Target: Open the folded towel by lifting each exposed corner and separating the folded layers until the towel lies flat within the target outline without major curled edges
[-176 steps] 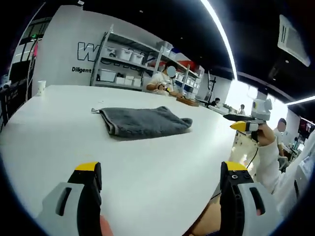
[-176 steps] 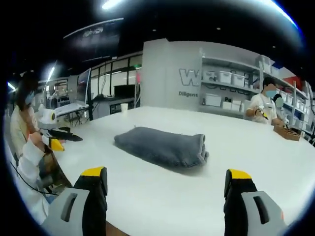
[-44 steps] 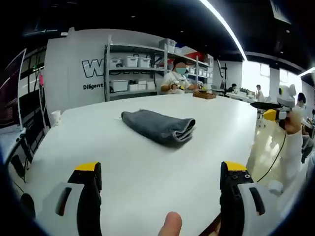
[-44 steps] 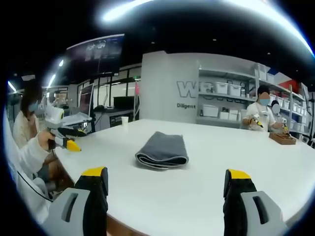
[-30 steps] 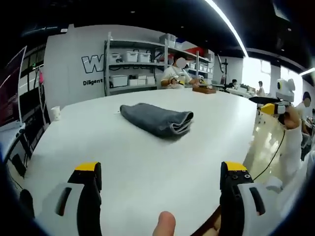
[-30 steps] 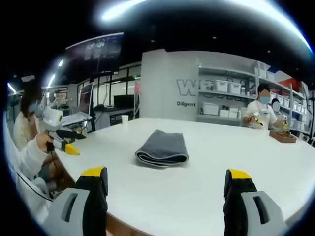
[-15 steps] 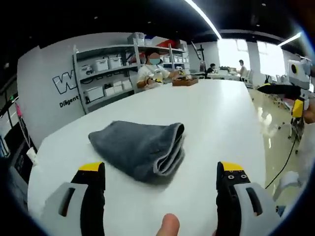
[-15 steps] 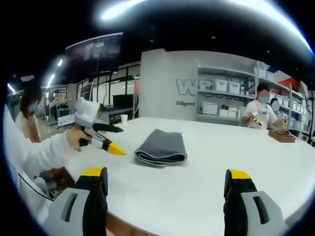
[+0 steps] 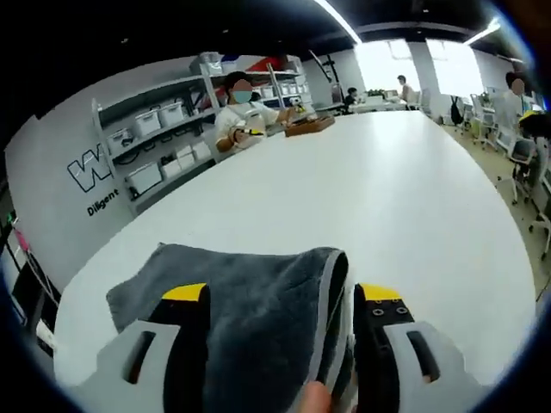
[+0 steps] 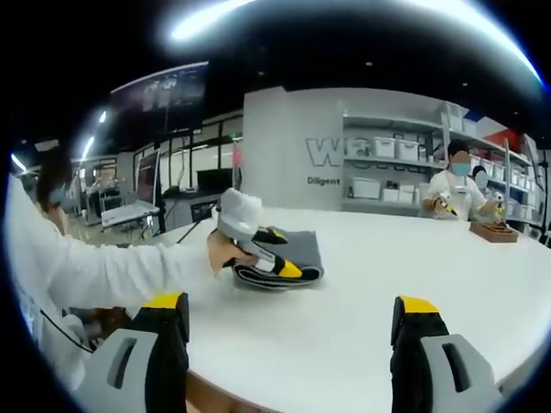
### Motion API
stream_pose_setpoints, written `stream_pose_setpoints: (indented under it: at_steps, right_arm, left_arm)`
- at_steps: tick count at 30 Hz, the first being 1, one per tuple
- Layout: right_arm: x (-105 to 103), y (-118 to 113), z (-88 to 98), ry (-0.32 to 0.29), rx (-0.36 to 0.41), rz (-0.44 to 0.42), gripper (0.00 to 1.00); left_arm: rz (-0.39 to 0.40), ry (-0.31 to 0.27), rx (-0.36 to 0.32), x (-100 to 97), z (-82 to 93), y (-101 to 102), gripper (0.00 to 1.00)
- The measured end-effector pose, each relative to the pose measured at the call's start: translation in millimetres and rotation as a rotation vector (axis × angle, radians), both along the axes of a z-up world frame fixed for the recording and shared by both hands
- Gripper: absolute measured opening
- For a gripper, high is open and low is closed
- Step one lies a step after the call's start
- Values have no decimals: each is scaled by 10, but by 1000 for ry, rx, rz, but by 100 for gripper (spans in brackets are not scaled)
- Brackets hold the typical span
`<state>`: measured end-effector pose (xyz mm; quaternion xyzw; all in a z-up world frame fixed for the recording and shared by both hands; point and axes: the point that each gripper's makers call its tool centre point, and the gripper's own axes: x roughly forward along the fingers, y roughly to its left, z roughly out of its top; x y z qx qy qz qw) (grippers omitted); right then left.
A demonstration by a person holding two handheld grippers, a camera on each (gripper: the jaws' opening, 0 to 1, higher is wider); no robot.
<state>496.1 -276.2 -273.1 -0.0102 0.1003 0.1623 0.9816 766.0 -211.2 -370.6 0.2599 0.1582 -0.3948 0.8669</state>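
Straddling the soft grey folded towel (image 9: 258, 301) — left gripper (image 9: 280, 297), jaws spread.

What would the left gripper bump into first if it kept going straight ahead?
Most likely the folded grey towel: the left gripper already has its jaws open around the towel's near folded edge, though actual contact is hard to judge.

The towel (image 9: 250, 301) is thick grey cloth with a soft, napped, matt pile and a smoother hemmed edge. The table (image 9: 405, 189) is smooth white with a faint sheen. The left gripper (image 9: 280, 297) looks like matt grey plastic with yellow tips.
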Motion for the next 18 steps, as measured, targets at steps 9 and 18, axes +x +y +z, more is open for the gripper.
stream_pose_setpoints:
  at_steps: [9,18]
  right_arm:
    - [-12,-125,-4,1,25,-28,97]
    - [-23,-66,23,-7,29,-12,97]
  left_arm:
    - [-135,-85,119,-90,-77,-428,25]
    - [-132,31,-2,-114,15,-380,2]
